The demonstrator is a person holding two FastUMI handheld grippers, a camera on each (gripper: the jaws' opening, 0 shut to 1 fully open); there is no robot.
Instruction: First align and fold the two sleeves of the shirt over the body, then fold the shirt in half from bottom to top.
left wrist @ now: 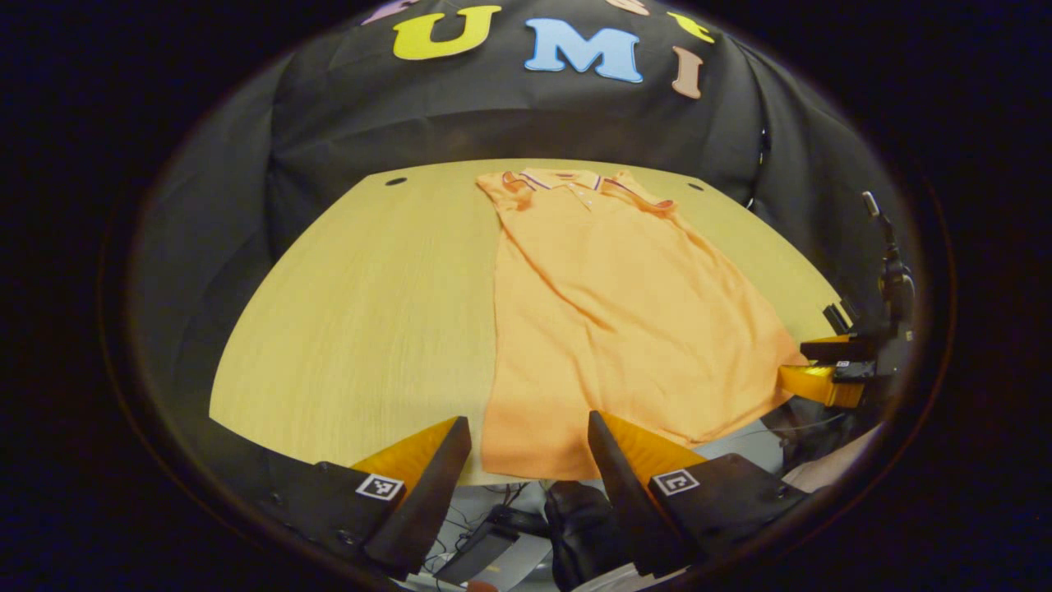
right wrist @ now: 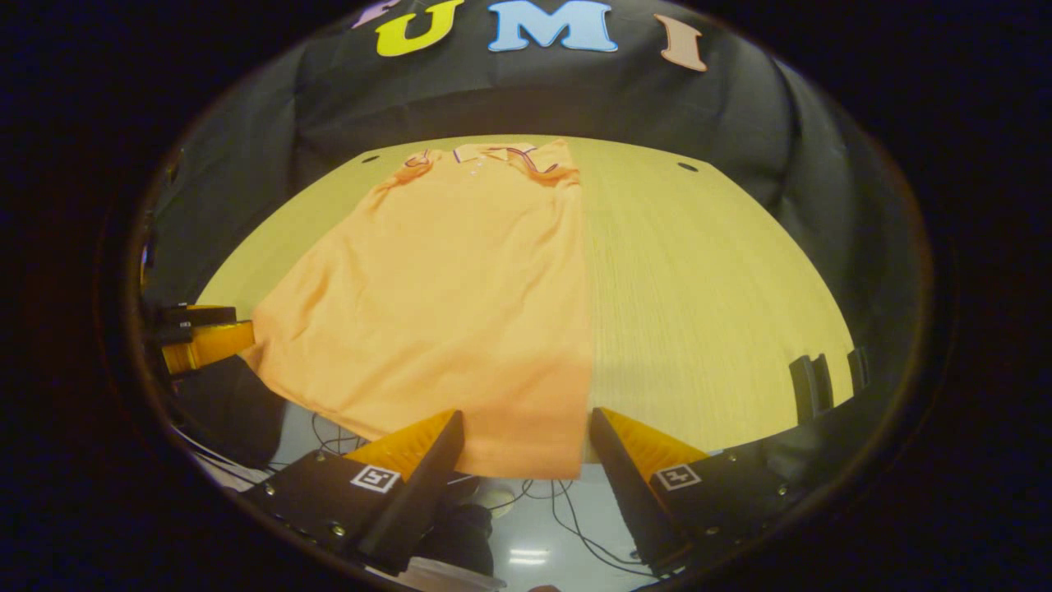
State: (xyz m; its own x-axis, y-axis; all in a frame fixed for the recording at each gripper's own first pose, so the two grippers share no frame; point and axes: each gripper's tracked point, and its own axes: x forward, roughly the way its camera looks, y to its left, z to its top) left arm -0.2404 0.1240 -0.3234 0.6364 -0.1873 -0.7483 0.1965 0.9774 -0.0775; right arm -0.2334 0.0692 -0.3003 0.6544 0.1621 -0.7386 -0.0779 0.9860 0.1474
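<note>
An orange polo shirt [left wrist: 608, 312] lies flat on the wooden table [left wrist: 370, 312], collar [left wrist: 559, 179] at the far side and both sleeves folded in over the body. Its hem [left wrist: 534, 464] hangs a little over the near table edge. My left gripper [left wrist: 528, 436] stands open at the hem's left corner, with the cloth showing between its fingers. My right gripper [right wrist: 526, 427] is open in the same way at the hem's right corner [right wrist: 575, 469] of the shirt [right wrist: 460, 304]. Each gripper also appears from the side: the right gripper [left wrist: 826, 370] and the left gripper [right wrist: 201, 341].
Bare table [right wrist: 707, 312] lies on either side of the shirt. Small dark holes [right wrist: 687, 167] mark its far corners. Black clamps [right wrist: 814, 382] sit on the right edge and a dark stand [left wrist: 892, 275] rises beyond it. Cables [right wrist: 567, 501] lie on the floor below the near edge.
</note>
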